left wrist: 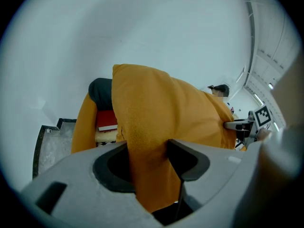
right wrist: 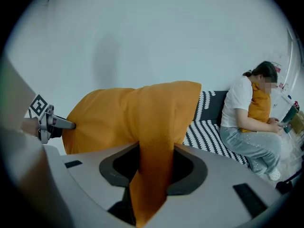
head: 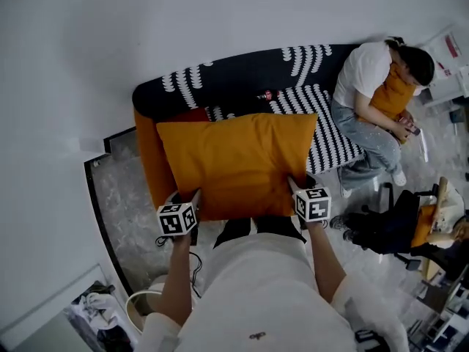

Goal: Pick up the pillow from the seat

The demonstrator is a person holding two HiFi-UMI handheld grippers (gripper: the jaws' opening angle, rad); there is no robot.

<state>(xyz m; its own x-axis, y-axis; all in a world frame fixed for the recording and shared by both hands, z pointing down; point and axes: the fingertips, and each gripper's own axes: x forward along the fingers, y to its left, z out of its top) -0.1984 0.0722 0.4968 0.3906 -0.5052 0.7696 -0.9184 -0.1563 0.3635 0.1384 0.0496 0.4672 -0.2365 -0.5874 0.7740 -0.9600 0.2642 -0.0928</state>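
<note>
An orange pillow (head: 238,161) hangs lifted in front of me, above the near end of the sofa seat. My left gripper (head: 192,199) is shut on the pillow's near left corner, and orange fabric (left wrist: 149,175) fills the space between its jaws. At the near right corner my right gripper (head: 293,188) is shut on the pillow too, with a fold of fabric (right wrist: 152,175) pinched between its jaws. In the left gripper view the right gripper (left wrist: 244,125) shows at the pillow's far side.
A dark sofa (head: 242,79) with a white pattern runs along the white wall. A person (head: 374,101) sits at its right end with another orange cushion (head: 392,94). An orange sofa arm (head: 150,160) and a red book (left wrist: 107,120) lie below the pillow. Cluttered floor lies at the right.
</note>
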